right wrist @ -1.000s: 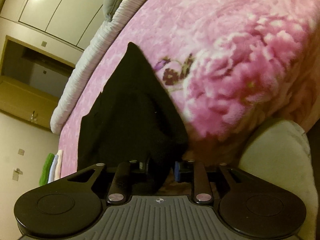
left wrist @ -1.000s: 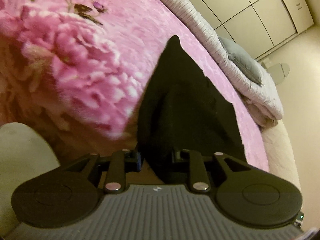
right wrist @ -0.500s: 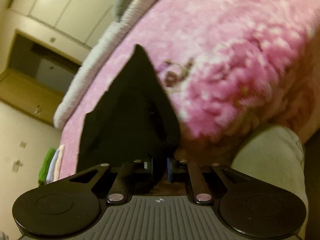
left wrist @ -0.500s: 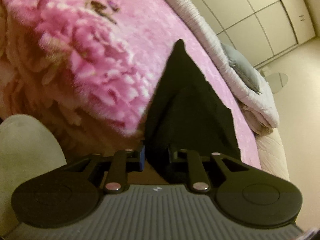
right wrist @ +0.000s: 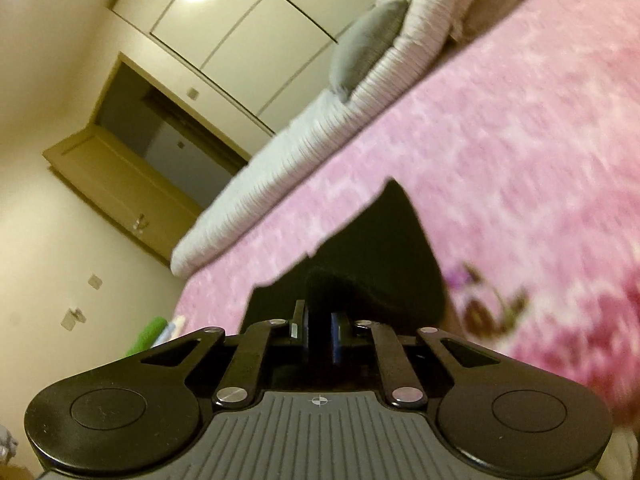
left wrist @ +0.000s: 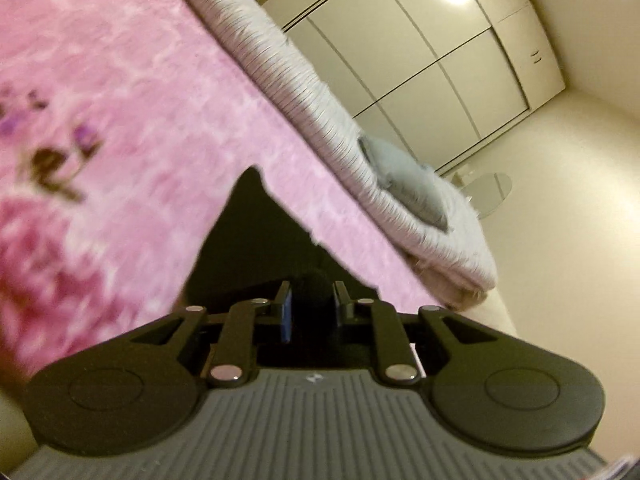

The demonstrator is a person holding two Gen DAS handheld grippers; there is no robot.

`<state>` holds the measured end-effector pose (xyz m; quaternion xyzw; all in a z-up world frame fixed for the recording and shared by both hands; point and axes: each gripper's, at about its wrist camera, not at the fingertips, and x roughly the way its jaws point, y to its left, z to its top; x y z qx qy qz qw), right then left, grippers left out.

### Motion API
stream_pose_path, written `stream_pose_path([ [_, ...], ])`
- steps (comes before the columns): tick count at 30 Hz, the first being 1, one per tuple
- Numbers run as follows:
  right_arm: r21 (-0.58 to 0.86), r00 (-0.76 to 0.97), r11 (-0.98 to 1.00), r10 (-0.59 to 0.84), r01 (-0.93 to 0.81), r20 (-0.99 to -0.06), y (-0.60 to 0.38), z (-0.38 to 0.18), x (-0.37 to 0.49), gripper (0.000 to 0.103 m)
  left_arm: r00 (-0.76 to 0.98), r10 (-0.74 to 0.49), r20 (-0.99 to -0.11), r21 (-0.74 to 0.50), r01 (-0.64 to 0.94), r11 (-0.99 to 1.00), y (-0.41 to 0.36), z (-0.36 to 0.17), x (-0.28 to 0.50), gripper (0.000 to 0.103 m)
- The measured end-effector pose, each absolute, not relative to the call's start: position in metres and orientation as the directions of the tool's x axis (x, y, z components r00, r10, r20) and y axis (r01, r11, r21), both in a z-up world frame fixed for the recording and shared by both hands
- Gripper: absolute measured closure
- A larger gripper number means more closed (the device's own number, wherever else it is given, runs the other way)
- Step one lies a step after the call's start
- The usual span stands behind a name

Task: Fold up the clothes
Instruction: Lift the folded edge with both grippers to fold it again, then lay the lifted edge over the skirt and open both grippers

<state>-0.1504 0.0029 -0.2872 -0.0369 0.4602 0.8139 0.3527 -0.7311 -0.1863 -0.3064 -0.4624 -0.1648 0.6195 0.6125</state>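
Black garment [left wrist: 256, 248] is pinched in both grippers now, a bunched edge of it in each, and it drapes away from them onto the pink floral blanket [left wrist: 132, 120]. Up close, the left gripper [left wrist: 311, 304] has its blue-padded fingers clamped on a rounded wad of the black fabric. A second ago those fingers stood wider with the cloth just sitting between them. Same story for the right gripper [right wrist: 318, 330]: its pads are squeezed tight on a thin fold of the cloth, where earlier there was a clear gap.

Big change from a second back: both views have swung upward. Before, the blanket's big flower print filled most of each frame; now the garment's near edge looks raised off the blanket, and much more of the room shows. Both views are motion-blurred.

Past the garment, at the blanket's far edge, a ribbed pale quilt [left wrist: 288, 68] lies rolled with a grey pillow [left wrist: 412, 184] on it. Beyond the blanket's far corner there's a small stack of folded things, green on top [right wrist: 154, 330]. Behind all that is the cream wardrobe [left wrist: 440, 52].
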Motion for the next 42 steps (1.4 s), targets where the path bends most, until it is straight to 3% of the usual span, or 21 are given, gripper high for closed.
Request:
stream_pose_path([
  [7,0.695,-0.721,-0.342,0.588,-0.633,-0.367,0.102,-0.263,-0.210,0.094,0.097,0.936,-0.339,-0.741,-0.641,-0.202,-0.067,-0.286,-0.760,0.083],
  [9,0.690,-0.706,-0.324,0.596,-0.647,-0.383,0.137,-0.265,-0.230,0.090,0.066,0.938,-0.341,-0.731,-0.646,-0.220,-0.036,-0.283,-0.771,0.077],
  [11,0.672,-0.683,-0.317,0.619,-0.670,-0.388,0.163,-0.266,-0.245,0.062,0.045,0.933,-0.356,-0.709,-0.664,-0.239,-0.010,-0.282,-0.780,0.076],
  [13,0.596,-0.621,-0.325,0.676,-0.734,-0.396,0.176,-0.266,-0.254,0.055,0.033,0.921,-0.388,-0.667,-0.699,-0.257,0.004,-0.285,-0.783,0.074],
  [16,0.520,-0.577,-0.324,0.680,-0.790,-0.453,0.186,-0.280,-0.257,0.054,0.022,0.897,-0.441,-0.618,-0.733,-0.285,0.004,-0.300,-0.786,0.074],
  [25,0.574,-0.663,-0.336,0.456,-0.746,-0.594,0.213,-0.351,-0.239,0.054,0.071,0.763,-0.643,-0.615,-0.641,-0.459,-0.046,-0.381,-0.808,0.069],
  [31,0.595,-0.717,-0.401,0.355,-0.697,-0.600,0.241,-0.361,-0.252,0.054,0.163,0.788,-0.594,-0.718,-0.550,-0.427,-0.050,-0.401,-0.810,0.066],
  [39,0.568,-0.709,-0.451,0.252,-0.688,-0.658,0.270,-0.382,-0.287,0.054,0.200,0.759,-0.620,-0.679,-0.622,-0.390,-0.030,-0.406,-0.794,0.068],
  [40,0.564,-0.704,-0.457,0.236,-0.688,-0.670,0.272,-0.387,-0.291,0.055,0.192,0.756,-0.625,-0.660,-0.648,-0.381,-0.028,-0.404,-0.791,0.075],
  [41,0.567,-0.711,-0.465,0.230,-0.680,-0.664,0.271,-0.389,-0.293,0.077,0.185,0.754,-0.631,-0.640,-0.673,-0.371,-0.026,-0.403,-0.787,0.082],
  [42,0.570,-0.718,-0.473,0.225,-0.672,-0.659,0.271,-0.390,-0.295,0.093,0.171,0.755,-0.634,-0.614,-0.705,-0.356,-0.025,-0.399,-0.785,0.094],
])
